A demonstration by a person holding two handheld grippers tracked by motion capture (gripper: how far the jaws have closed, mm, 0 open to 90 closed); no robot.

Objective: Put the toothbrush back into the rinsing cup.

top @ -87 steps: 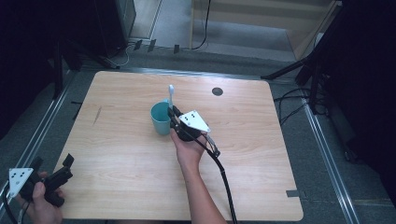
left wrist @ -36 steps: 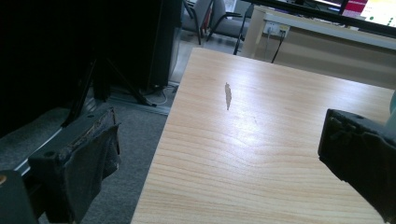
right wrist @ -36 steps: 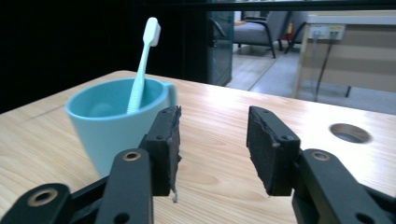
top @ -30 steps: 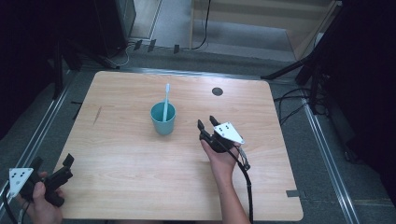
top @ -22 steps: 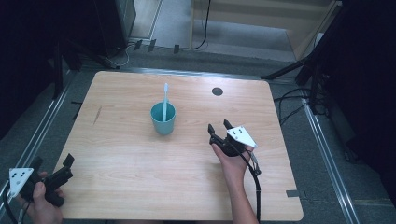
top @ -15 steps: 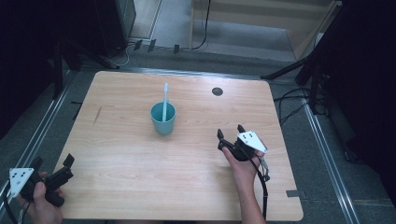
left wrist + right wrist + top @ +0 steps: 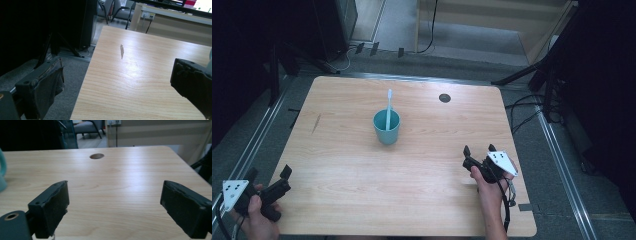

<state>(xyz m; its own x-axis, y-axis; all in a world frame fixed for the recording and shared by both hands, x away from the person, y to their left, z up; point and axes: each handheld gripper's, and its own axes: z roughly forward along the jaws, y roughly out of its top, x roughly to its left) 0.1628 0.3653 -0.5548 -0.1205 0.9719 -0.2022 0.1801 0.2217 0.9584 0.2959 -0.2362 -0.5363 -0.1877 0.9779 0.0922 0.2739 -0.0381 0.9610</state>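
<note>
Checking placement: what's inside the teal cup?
A white toothbrush stands in the cup, leaning on the far rim, its upper end sticking out. Its lower end and the cup's bottom are hidden by the wall.

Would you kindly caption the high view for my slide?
Toothbrush standing in teal cup; open right gripper nearby.

Smooth wood-grain table [image 7: 412, 175] (faint sheen), glossy teal plastic cup [image 7: 386, 127].

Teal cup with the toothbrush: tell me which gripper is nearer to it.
Right. The right gripper sits open on the table right of the teal cup and nearer the person. The left gripper is at the table's near left corner, farther off.
</note>
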